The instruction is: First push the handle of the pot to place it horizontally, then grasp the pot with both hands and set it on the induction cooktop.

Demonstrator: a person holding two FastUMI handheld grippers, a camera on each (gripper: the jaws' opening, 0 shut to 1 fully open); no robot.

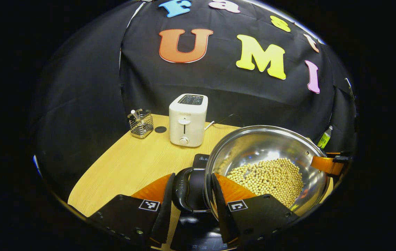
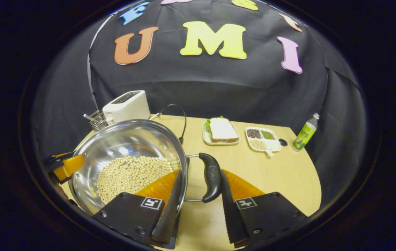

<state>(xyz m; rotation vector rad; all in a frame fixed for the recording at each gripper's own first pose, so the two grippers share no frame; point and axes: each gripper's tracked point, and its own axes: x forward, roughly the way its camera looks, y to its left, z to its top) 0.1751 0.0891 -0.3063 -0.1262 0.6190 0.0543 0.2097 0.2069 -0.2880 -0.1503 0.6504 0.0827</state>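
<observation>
**Both tools around the pot's handles**

The left tool (image 1: 193, 198) has its fingers apart, one outside the black handle (image 1: 182, 190) and one inside the pot (image 1: 267, 164) rim. The right tool (image 2: 199, 195) likewise straddles the rim and the other handle (image 2: 211, 177); whether either presses cannot be told. The pot, holding beans (image 2: 131, 174), sits over the black cooktop (image 1: 201, 161) on the bench (image 2: 271, 174). A toaster (image 1: 188, 119) stands behind.

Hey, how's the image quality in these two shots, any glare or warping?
Left gripper view: bright glare on the shiny steel pot wall above the pale beans; fisheye bends the light wooden table edge. Right gripper view: softer glare inside the pot, everything sharp, the far green bottle leaning from distortion.
</observation>
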